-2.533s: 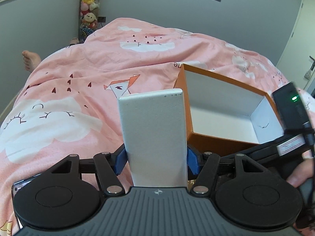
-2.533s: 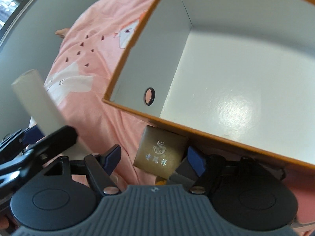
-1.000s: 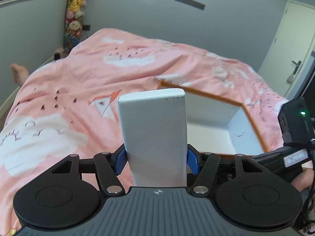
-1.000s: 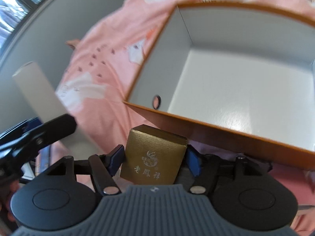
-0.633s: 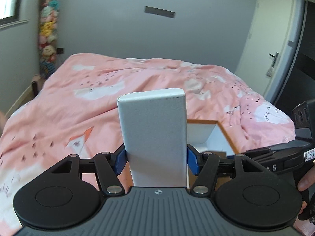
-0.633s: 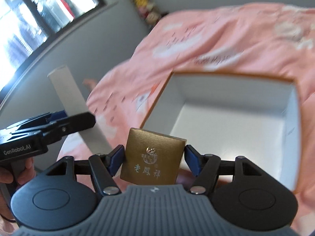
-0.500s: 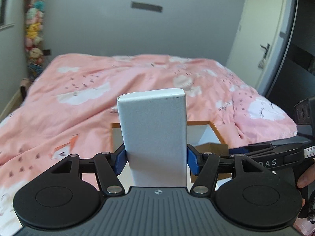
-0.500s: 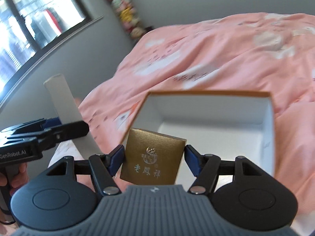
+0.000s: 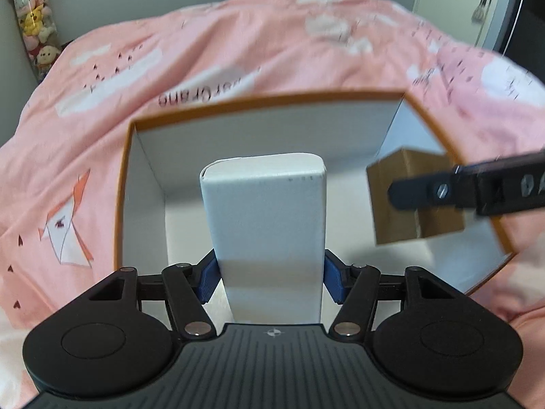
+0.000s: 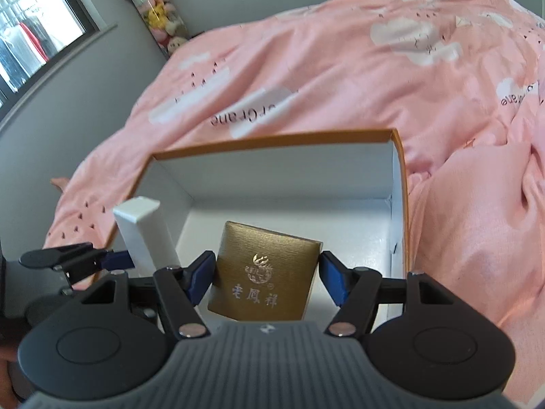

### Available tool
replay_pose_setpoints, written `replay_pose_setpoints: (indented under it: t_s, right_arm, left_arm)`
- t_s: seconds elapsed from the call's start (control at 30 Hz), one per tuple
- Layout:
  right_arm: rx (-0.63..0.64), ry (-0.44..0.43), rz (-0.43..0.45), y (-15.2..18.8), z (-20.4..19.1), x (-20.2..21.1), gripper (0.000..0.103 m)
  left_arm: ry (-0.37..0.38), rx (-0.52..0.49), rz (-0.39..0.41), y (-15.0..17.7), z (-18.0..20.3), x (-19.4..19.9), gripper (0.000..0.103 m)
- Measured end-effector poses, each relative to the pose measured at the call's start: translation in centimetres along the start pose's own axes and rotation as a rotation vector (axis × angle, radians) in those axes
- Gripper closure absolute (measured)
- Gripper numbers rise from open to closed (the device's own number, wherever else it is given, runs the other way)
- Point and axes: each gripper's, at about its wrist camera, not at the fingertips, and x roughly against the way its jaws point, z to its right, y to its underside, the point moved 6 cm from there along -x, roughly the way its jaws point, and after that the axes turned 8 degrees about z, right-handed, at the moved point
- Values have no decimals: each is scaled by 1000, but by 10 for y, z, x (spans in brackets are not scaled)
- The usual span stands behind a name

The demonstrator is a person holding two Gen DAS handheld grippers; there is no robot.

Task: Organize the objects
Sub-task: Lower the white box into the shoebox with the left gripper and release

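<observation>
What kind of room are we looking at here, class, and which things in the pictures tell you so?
Most likely a bedroom. A pink duvet with cloud prints covers a wide bed, soft toys are stacked in the corner by the window, and a door stands on the far side.

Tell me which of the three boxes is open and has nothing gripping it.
The orange-rimmed box on the bedspread: open-topped, white inside, ungripped. The white box and gold box are closed and clamped.

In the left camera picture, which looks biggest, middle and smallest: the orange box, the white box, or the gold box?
1. Orange box, the widest.
2. White box, though it sits closest to the camera, so it may look bigger than it is.
3. Gold box, partly hidden.
</observation>
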Motion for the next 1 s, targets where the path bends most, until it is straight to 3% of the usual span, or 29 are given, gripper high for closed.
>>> replay_pose_setpoints:
  t_s: [0.37, 0.57, 0.7, 1.0]
  right_arm:
    - [4, 20, -48, 4, 0, -23, 35]
    - [-7, 37, -61, 3, 2, -25, 35]
    - [-17, 47, -70, 3, 3, -27, 35]
    - [-17, 43, -101, 6, -2, -32, 35]
  left_arm:
    - [-62, -16, -45, -3, -5, -25, 32]
    - [-123, -48, -127, 2, -11, -47, 30]
    - [-144, -150, -176, 7, -5, -50, 25]
    - [-182, -235, -210, 15, 1, -52, 20]
